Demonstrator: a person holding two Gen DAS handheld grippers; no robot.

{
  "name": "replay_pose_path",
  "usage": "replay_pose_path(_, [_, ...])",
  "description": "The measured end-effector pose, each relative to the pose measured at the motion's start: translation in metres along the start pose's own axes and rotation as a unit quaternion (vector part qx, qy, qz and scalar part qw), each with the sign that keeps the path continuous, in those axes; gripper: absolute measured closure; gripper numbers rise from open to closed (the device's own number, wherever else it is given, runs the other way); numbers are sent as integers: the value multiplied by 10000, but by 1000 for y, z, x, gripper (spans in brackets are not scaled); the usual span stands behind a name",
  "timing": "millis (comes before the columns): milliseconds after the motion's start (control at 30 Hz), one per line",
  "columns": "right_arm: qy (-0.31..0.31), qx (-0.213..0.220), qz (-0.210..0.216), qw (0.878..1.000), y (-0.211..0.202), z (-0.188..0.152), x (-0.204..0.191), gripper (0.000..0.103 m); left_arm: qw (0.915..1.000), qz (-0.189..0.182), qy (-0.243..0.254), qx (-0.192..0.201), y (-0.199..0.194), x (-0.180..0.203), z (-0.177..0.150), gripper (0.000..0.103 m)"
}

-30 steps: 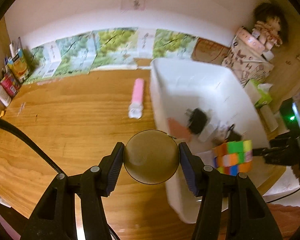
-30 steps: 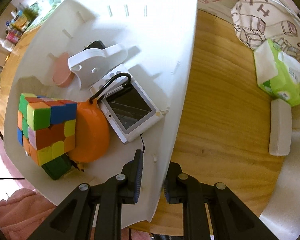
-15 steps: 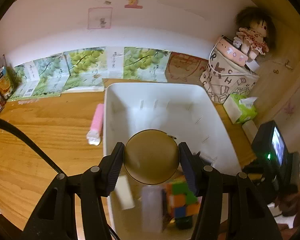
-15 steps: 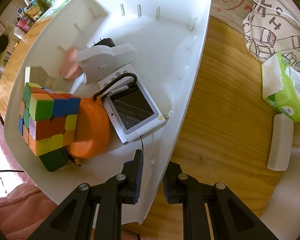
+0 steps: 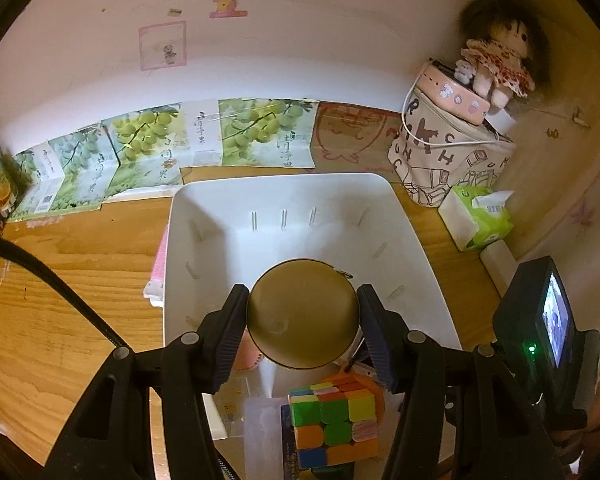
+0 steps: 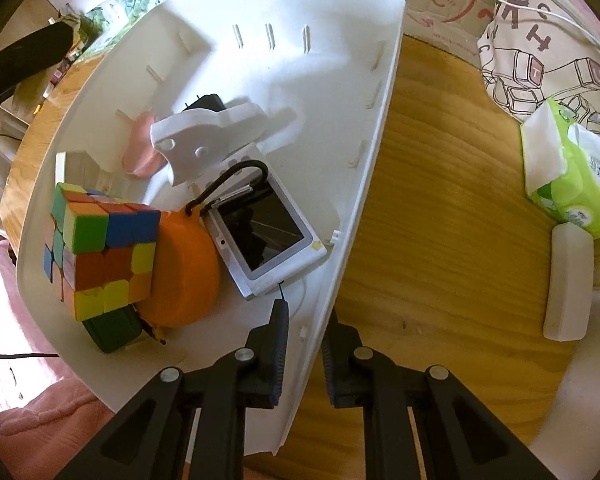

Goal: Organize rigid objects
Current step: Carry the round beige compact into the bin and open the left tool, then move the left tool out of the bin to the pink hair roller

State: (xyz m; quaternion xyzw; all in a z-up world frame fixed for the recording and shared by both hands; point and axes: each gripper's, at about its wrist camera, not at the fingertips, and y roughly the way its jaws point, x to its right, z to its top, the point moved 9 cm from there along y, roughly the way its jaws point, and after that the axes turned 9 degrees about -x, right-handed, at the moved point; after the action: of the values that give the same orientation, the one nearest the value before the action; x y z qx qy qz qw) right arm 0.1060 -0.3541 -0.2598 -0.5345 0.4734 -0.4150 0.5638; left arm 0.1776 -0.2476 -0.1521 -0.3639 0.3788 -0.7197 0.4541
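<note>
On the table [image 6: 440,208] the white bin [image 5: 384,196] has its right wall pinched by the right hand-held gripper [image 6: 305,346], while above the bin the left hand-held gripper [image 5: 302,316] clamps a brass disc [image 5: 302,316], just behind the cube [image 5: 332,420].

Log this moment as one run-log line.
left gripper: holds round tin above bin | right gripper: clamps bin wall | cube: inside bin

right claw [image 6: 305,354] | clamped on white bin [image 6: 374,184] wall
</note>
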Motion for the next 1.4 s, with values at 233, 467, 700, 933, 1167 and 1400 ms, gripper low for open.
replay_pose_path(233, [45,-66,13,10000,1,1,1,87,9999,37,85,87,-5,1,3,27])
replay_pose_path(467, [191,-117,12,9997,7,8,2,87,9999,138,81,35,-8,-14,5,23])
replay_pose_path(700, [515,-135,36,9986,8,13,11,89,9996,263,24,-84,-12,-46,-1,23])
replay_pose_path(933, [979,-132,11,9951,5,16,22,90,9985,501,88,-191,-17,-87,-3,23])
replay_pose_path(1167, [1417,-139,-114,9897,4,18,30,90,9967,689,282,-320,-19,-132,-2,23])
replay_pose_path(1400, [1742,-171,-281,9842,3,13,26,90,9926,784,765,-525,-12,-165,5,22])
